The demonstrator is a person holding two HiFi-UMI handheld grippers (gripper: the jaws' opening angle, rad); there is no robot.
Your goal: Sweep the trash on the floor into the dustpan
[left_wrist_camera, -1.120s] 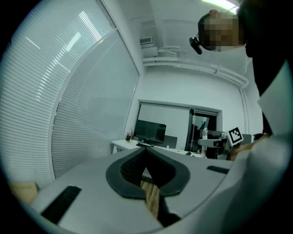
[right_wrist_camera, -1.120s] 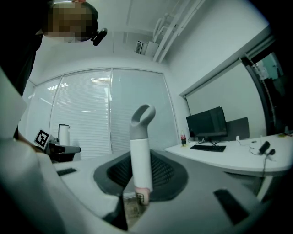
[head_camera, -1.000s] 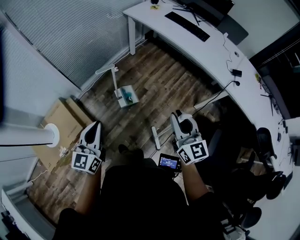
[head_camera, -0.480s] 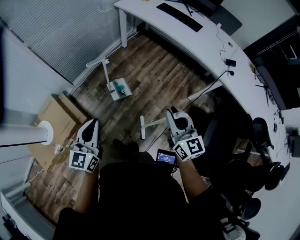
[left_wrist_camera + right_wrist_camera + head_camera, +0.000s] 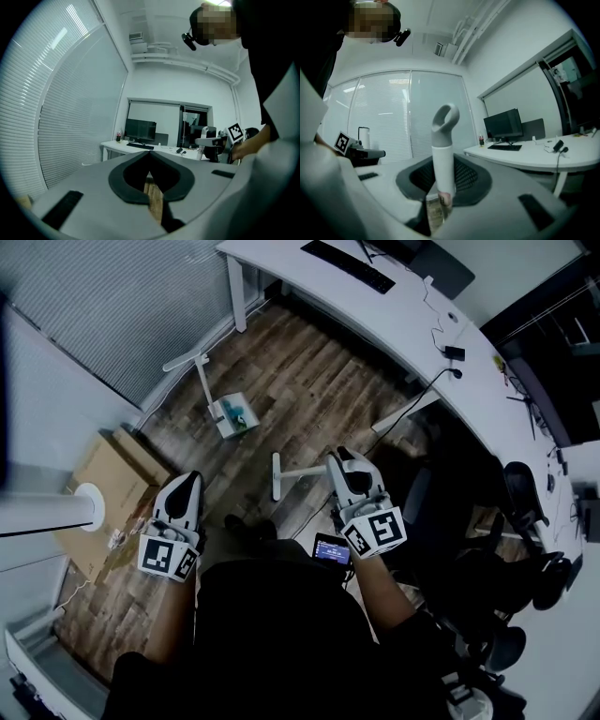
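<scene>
Our right tool [image 5: 339, 463] grips the white, grey-looped broom handle [image 5: 442, 154]; the left tool [image 5: 187, 486] is closed, empty. The white long-handled dustpan [image 5: 231, 418] stands on the wood floor [image 5: 309, 399] ahead-left of the broom's head [image 5: 277, 476] — we judge the sweep runs that way.

Floor [image 5: 309, 399]: wood planks, brown, grainy, matt.
Broom handle [image 5: 442, 140]: smooth white plastic, with a grey matt loop on top.
Dustpan [image 5: 231, 416]: white plastic, smooth.
Desk [image 5: 394, 315]: smooth white top.
Box [image 5: 117, 474]: plain brown cardboard, dull.
Right gripper [image 5: 442, 166]: pale smooth shell, and dark mesh-textured pads [image 5: 466, 176].
</scene>
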